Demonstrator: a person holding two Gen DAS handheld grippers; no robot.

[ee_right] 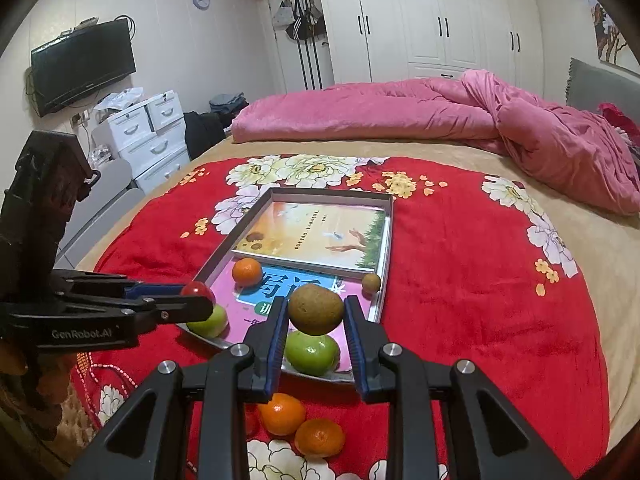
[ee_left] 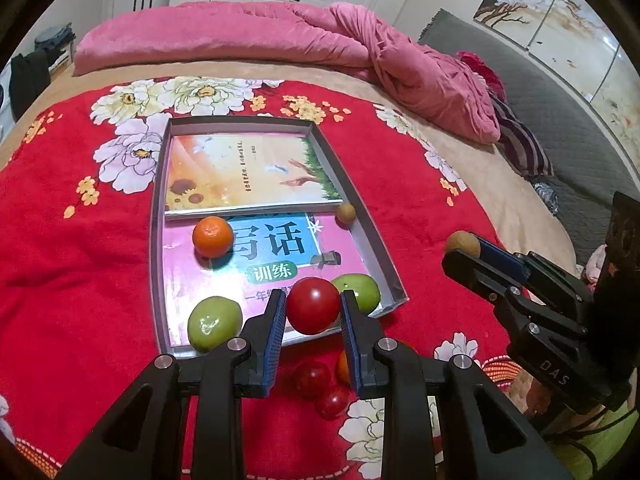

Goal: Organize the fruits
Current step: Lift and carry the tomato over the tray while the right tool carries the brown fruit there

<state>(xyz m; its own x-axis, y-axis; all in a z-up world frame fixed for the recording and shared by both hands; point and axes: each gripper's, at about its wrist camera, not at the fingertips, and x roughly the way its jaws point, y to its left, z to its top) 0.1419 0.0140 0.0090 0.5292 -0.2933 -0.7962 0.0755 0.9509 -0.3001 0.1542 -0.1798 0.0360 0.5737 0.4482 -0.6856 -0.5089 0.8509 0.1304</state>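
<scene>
My left gripper (ee_left: 313, 308) is shut on a red tomato (ee_left: 313, 310), held over the near edge of the grey tray (ee_left: 157, 216). My right gripper (ee_right: 316, 312) is shut on a brown kiwi (ee_right: 316, 309) above the tray's near end; it also shows at the right of the left wrist view as the right gripper (ee_left: 464, 252). In the tray lie an orange (ee_left: 212, 237), two green fruits (ee_left: 214, 323) (ee_left: 361, 292) and a small brown fruit (ee_left: 345, 213). Two more tomatoes (ee_left: 312, 378) (ee_left: 332, 402) and two oranges (ee_right: 282, 414) (ee_right: 320, 438) lie on the red blanket in front of the tray.
The tray (ee_right: 386, 256) holds two books (ee_left: 248, 172) (ee_left: 280, 264) and sits on a red flowered blanket (ee_left: 60, 260) on a bed. A pink duvet (ee_right: 440, 108) is bunched at the far side. White drawers (ee_right: 148, 132) and a TV (ee_right: 84, 66) stand to the left.
</scene>
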